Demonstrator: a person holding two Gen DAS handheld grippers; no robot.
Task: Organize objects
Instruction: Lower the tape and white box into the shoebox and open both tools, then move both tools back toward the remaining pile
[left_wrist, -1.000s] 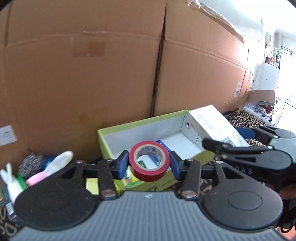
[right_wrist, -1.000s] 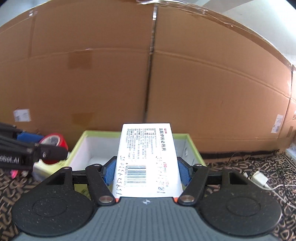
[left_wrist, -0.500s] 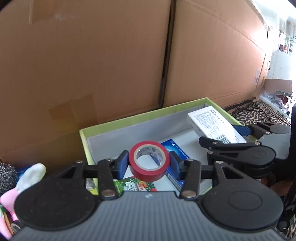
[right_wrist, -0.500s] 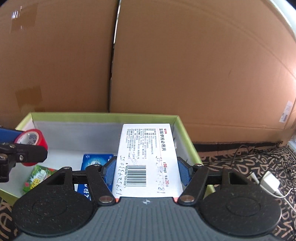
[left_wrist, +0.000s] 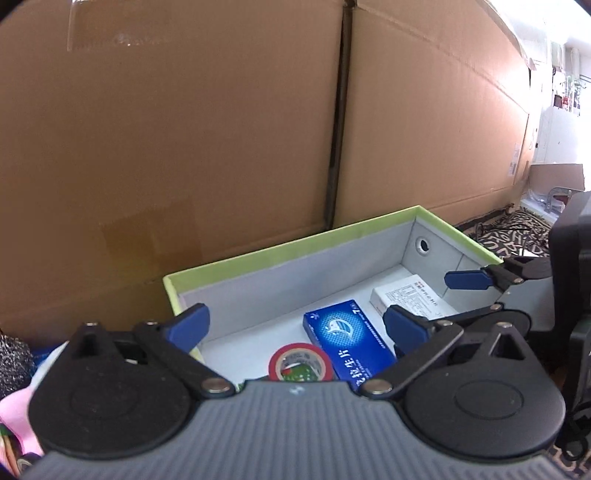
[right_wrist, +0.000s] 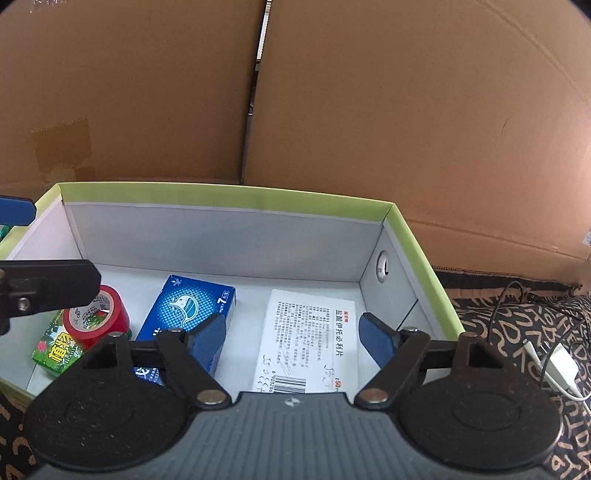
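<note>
A green-rimmed box (left_wrist: 295, 242) (right_wrist: 229, 195) with a white inside stands against a cardboard wall. In it lie a red tape roll (left_wrist: 300, 365) (right_wrist: 96, 316), a blue mask box (left_wrist: 347, 341) (right_wrist: 188, 306), a white medicine box (left_wrist: 410, 301) (right_wrist: 310, 338) and a green packet (right_wrist: 55, 350); the tape rests on the packet. My left gripper (left_wrist: 295, 325) is open and empty above the tape. My right gripper (right_wrist: 293, 338) is open and empty above the white medicine box. The right gripper's blue fingers (left_wrist: 467, 279) show at the right of the left wrist view.
A tall cardboard wall (right_wrist: 369, 129) stands right behind the box. A white charger and cables (right_wrist: 557, 363) lie on the patterned cloth (right_wrist: 517, 314) to the right. A steel scourer (left_wrist: 13, 363) and pink items (left_wrist: 14, 410) lie left of the box.
Both grippers have opened. The red tape roll dropped from the left gripper into the box. The white medicine box left the right gripper and now lies on the box floor.
</note>
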